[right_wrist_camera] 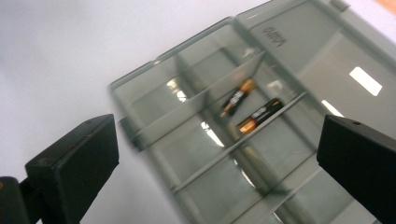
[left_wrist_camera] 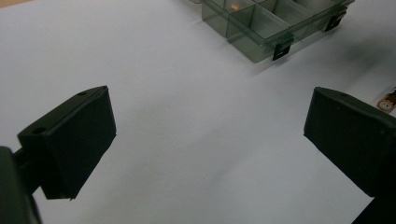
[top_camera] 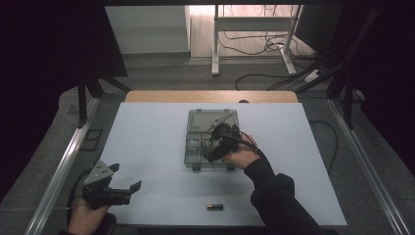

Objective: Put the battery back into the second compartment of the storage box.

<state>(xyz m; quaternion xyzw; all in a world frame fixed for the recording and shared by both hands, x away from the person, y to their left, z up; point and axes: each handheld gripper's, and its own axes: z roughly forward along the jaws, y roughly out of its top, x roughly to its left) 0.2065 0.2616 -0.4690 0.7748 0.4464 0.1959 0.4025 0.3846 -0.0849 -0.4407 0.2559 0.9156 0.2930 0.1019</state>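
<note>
A clear grey compartment box (top_camera: 195,125) lies open in the middle of the white table, its lid folded back. My right gripper (top_camera: 209,152) hovers over the box's front compartments, open and empty. In the right gripper view two black-and-copper batteries (right_wrist_camera: 238,97) (right_wrist_camera: 260,115) lie in neighbouring compartments of the box (right_wrist_camera: 154,88). A third battery (top_camera: 215,207) rests on the table near the front edge; its tip (left_wrist_camera: 387,102) peeks past the jaw in the left gripper view. My left gripper (top_camera: 126,177) is at the front left, open, with nothing between its fingers.
The box's front corner and black latches (left_wrist_camera: 282,50) appear at the top of the left gripper view. The white sheet (top_camera: 147,147) covers a wooden tabletop. Metal rails (top_camera: 63,161) run along both sides. Cables (top_camera: 264,44) and a desk frame lie on the floor behind.
</note>
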